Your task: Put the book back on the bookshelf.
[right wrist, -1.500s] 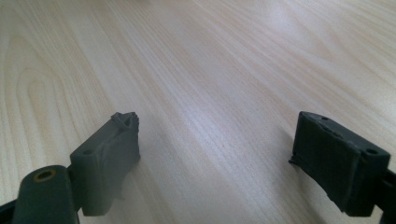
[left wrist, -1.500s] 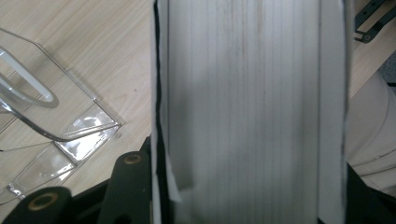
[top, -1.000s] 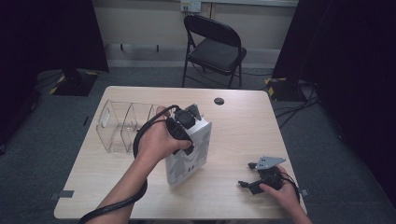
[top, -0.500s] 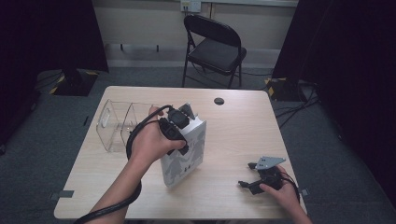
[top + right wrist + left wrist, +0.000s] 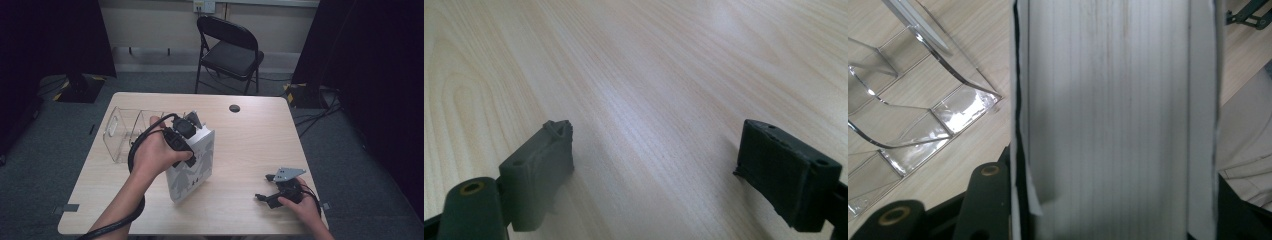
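Book (image 5: 192,162) gripped, upright on bench (image 5: 250,145), just beside clear rack (image 5: 125,132); not yet slotted into rack compartment. Left claw (image 5: 182,135) clamped on book's top edge, hand above, wrist bent down. Right claw (image 5: 272,192) apart, empty, resting low on bench near front right corner.

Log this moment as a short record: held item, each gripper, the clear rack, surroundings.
held item: white book, upright, its bottom edge at the table
left gripper: shut on the book's page edge from above
right gripper: open, nothing between its jaws, low over bare wood at the near right corner
clear rack: transparent divided organizer, just left of the book
surroundings: black folding chair beyond the table
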### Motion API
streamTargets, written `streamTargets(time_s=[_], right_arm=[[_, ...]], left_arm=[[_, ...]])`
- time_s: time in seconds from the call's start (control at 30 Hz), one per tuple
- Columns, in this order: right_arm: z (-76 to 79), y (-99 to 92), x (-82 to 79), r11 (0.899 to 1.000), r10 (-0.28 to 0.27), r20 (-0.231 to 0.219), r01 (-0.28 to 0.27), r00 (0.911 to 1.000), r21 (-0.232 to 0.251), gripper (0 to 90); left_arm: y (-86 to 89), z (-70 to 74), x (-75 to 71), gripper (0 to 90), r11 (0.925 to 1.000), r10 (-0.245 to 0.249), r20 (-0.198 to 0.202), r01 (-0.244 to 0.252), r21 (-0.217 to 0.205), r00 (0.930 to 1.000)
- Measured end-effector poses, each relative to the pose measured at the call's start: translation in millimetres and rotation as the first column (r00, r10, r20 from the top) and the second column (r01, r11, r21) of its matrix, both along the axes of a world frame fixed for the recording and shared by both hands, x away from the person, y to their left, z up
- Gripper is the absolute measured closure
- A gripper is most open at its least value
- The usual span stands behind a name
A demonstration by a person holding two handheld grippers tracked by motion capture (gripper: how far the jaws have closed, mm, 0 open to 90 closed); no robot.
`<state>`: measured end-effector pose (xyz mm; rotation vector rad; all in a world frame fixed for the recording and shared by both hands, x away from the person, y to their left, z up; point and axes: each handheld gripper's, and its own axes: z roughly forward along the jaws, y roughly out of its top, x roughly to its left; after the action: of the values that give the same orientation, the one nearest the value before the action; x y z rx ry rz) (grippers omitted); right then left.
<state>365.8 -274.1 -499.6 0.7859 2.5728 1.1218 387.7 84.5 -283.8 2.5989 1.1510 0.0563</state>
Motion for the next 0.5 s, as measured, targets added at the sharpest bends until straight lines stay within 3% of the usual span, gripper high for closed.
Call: streamTargets(time_s=[0.5], right_arm=[[0.0,0.0,0.0,1.0,0.0,0.0,0.0,1.0,0.0,13.6]], left_arm=[[12.6,0.2,-4.6,52.7,0.9995,0.027,-0.007,-0.027,-0.018,0.9996]])
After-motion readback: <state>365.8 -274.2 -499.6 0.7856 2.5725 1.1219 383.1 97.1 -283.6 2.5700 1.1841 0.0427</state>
